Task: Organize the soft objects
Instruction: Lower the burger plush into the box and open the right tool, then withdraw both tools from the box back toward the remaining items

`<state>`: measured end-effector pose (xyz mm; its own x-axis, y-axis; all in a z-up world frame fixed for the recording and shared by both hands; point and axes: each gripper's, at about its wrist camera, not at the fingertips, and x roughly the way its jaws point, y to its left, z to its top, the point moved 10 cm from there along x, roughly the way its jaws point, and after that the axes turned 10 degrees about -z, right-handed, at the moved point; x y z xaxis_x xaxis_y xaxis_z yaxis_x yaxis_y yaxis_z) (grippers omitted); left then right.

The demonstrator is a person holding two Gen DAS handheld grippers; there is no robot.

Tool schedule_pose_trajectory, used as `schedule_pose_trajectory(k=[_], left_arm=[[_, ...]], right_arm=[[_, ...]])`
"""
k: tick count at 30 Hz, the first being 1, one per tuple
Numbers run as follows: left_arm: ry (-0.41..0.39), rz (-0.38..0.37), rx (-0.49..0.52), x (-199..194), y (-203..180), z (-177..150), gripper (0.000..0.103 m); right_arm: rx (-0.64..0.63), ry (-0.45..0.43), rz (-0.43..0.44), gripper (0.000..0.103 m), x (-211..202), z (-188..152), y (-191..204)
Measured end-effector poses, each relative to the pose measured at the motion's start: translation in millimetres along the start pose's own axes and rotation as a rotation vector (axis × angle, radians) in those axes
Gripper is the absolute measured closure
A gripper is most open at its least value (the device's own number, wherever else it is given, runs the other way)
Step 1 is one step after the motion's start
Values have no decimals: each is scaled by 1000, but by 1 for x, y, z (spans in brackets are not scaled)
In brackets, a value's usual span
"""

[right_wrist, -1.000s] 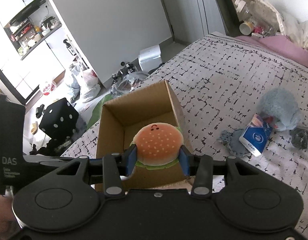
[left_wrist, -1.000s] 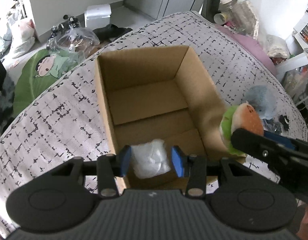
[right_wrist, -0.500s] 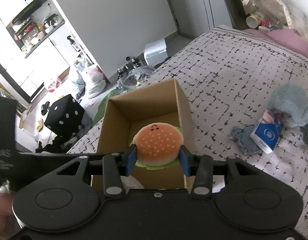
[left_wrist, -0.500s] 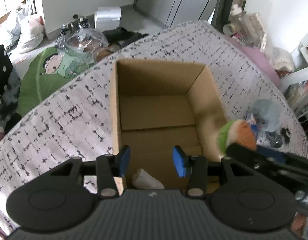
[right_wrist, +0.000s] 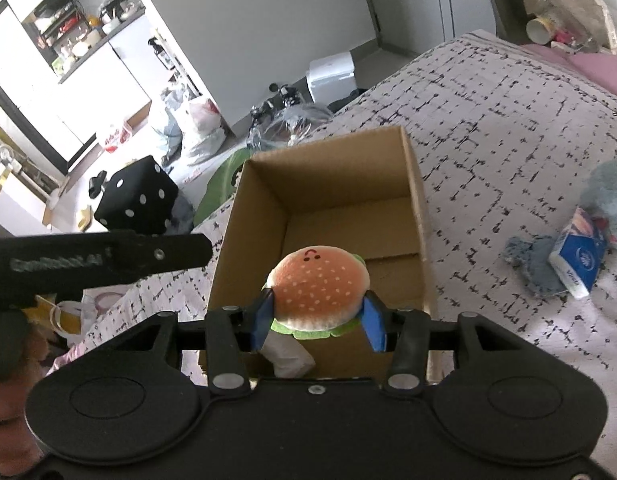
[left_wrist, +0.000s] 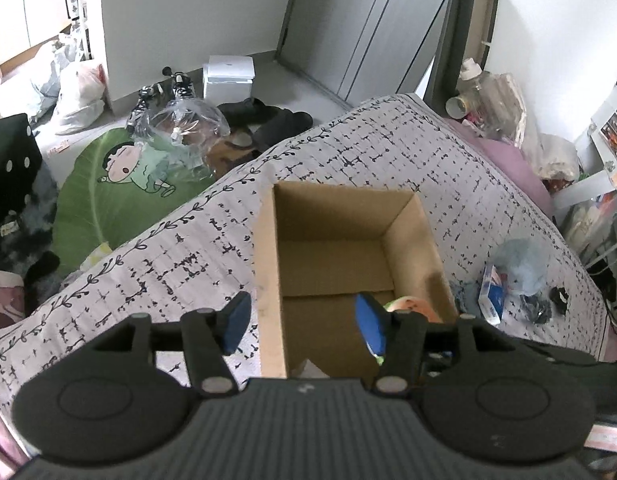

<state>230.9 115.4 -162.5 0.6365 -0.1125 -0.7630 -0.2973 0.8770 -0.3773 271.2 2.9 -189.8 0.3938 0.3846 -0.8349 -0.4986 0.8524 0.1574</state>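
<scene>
R gripper [right_wrist: 316,322]: I found it clenched on the burger plush [right_wrist: 318,294], blue pads pinching both flanks, toy sitting high in the grip w/ the green felt edge squeezed out below. Held above the near end of the cardboard box [right_wrist: 412,184], not yet down inside.

L gripper [left_wrist: 302,322]: I found it spread wide, nothing btwn the pads, straddling the box's near-left wall. Its arm crossed the R view at left, near the box.

White item [right_wrist: 286,354]: soft white bundle lay in the box at the near wall, directly under the burger; only a corner showed in the L view.

Risk 1, collision: both tools crowded the same near end of the box. I judged a lowering R gripper could knock the L one or snag the wall, shifting the box on the bedspread [left_wrist: 168,264].

Risk 2, bad release: burger hung close to the near wall. Let go here, I judged it could catch the rim & roll out, or bounce off the white bundle.

Risk 3, soft base: box sat on bedding, not a hard top; any push might tip it.

Remaining items: tissue pack [right_wrist: 576,256], grey-blue plush [right_wrist: 608,196] & a bluish cloth [right_wrist: 532,264] lay on the bed beyond the box's right side, well apart from both grippers. Not yet boxed.
</scene>
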Motion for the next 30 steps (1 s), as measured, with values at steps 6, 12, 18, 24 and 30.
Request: schedule_pose_trajectory(k=[6, 12, 18, 24, 30], left_arm=[[-4, -22, -35, -2, 3, -2, 28], [-34, -23, -37, -12, 2, 1, 21], [-72, -17, 14, -22, -7, -1, 4], [-76, -5, 54, -33, -13, -4, 0], [-88, -2, 108, -46, -25, -1, 0]], right_arm=[[-40, -3, -31, 44, 5, -5, 9], [-81, -81, -63, 19, -21, -5, 11], [-24, -111, -56, 11, -45, -8, -7], [-5, -124, -59, 3, -64, -10, -20], [46, -156, -75, 0, -86, -8, -45]])
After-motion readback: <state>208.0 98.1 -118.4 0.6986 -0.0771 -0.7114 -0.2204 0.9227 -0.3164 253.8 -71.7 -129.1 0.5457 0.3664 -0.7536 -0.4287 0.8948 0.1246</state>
